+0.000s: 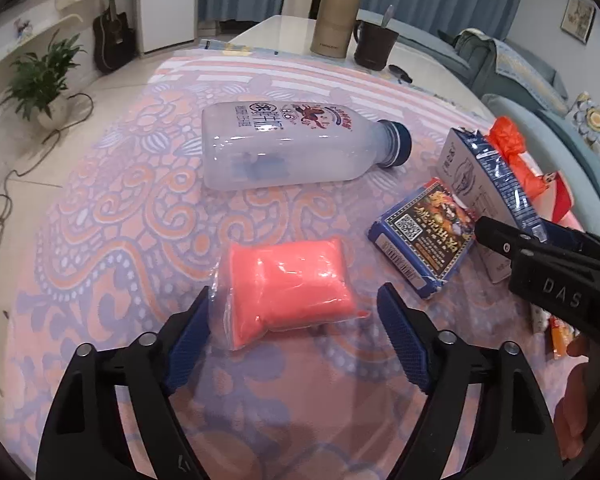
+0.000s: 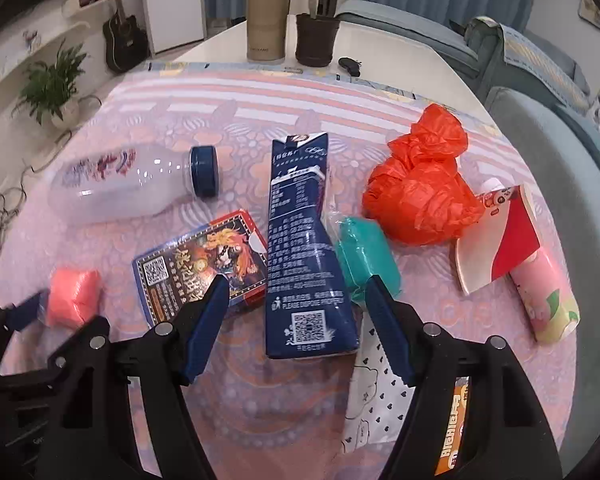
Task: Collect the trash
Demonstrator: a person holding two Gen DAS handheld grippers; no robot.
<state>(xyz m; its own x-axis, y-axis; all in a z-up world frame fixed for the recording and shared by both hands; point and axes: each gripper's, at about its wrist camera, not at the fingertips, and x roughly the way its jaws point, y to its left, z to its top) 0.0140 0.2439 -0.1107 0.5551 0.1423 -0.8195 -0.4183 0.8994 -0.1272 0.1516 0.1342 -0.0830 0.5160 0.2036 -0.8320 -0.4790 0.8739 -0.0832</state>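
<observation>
My left gripper is open, its fingers on either side of a pink packet in clear wrap; the packet also shows in the right wrist view. My right gripper is open, its fingers astride the lower end of a dark blue milk carton lying flat. An empty plastic bottle with a blue cap lies on its side. A blue card box, a teal packet, a crumpled orange bag, a red-white paper cup and a pink pouch lie around.
A patterned pink cloth covers the table. A tan flask and a dark mug stand at the far end. A heart-print wrapper and an orange wrapper lie near the front. A sofa stands at the right.
</observation>
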